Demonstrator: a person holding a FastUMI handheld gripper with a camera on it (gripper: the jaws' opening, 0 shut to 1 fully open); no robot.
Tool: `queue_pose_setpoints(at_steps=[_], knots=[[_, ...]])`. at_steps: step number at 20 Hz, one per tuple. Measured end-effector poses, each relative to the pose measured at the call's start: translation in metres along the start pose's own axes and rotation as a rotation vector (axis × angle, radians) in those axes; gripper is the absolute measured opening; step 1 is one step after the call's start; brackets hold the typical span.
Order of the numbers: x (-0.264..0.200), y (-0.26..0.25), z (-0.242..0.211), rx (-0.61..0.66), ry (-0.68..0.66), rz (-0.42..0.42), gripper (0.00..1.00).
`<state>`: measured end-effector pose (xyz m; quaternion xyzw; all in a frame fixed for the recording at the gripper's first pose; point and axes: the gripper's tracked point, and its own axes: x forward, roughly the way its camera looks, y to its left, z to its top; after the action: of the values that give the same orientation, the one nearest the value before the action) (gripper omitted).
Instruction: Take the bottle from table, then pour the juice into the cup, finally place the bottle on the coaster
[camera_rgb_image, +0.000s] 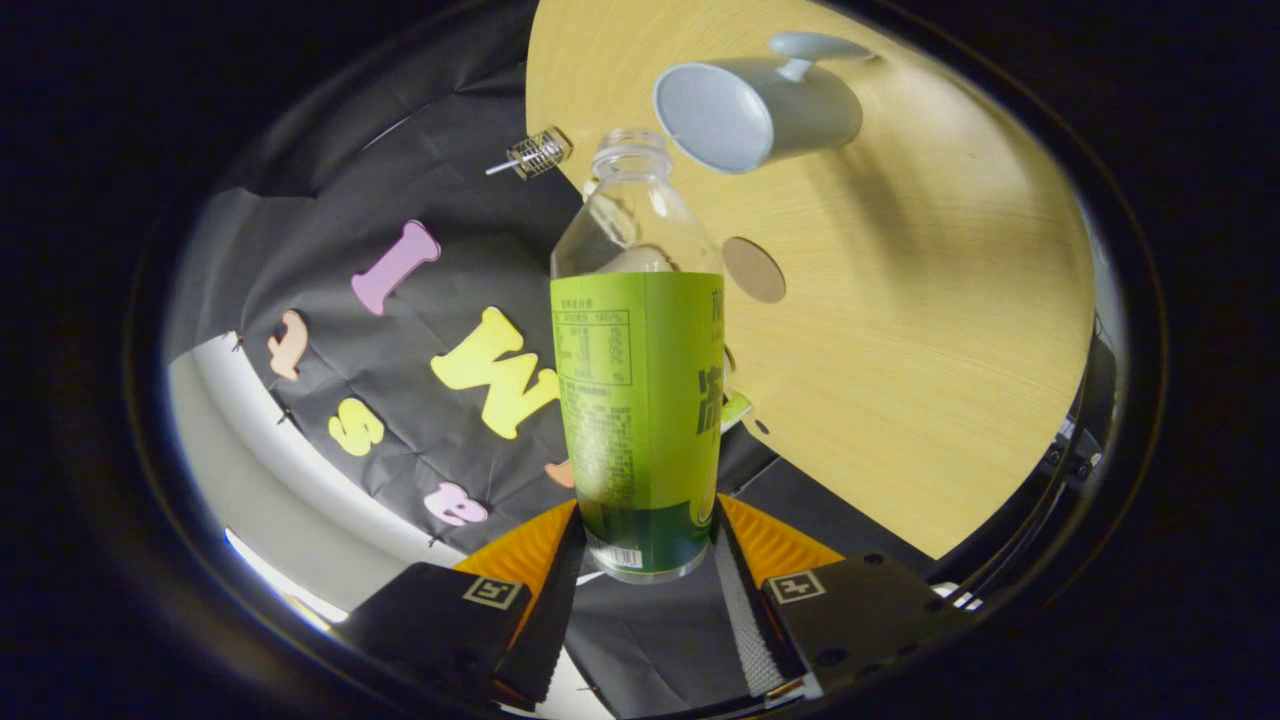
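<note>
Gripped between the two fingers of the tongs (650, 560) is the bottle (640, 400), its base seated between the pads and both fingers pressed against its lower sides. The bottle is seen extending away from the fingers, its uncapped mouth pointed toward the cup, and the whole scene is tilted in the gripper view. A green label is wrapped around most of the body; the shoulder and neck above the label are clear, and whether juice remains inside cannot be told.

Beyond the bottle, the table (950, 330) is seen as a broad light wood surface. One curved edge of it is met by the black booth wall beside the bottle's neck, and another edge is seen running off beyond the right finger. Wide bare wood is left open beyond the coaster and out toward that far edge.

On the table the cup (760, 110) is found, grey, with its handle on the far side and its open rim turned toward the bottle's mouth; the rim lies just beside the mouth, slightly apart from it. Nearer the fingers than the cup, the coaster (754, 270) is seen as a small round disc lying flat on the wood, just beside the bottle's shoulder, with nothing set upon it.
</note>
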<state>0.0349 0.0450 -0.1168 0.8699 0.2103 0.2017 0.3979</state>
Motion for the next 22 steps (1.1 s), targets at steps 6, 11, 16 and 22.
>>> queue_pose_setpoints(at_steps=[6, 11, 16, 22], knots=[[-0.001, -0.006, -0.005, -0.049, -0.003, -0.039, 0.74], [-0.004, -0.01, -0.01, -0.152, 0.001, -0.09, 0.74], [-0.01, -0.028, -0.02, -0.317, 0.023, -0.209, 0.74], [-0.024, -0.038, -0.032, -0.685, 0.037, -0.37, 0.75]])
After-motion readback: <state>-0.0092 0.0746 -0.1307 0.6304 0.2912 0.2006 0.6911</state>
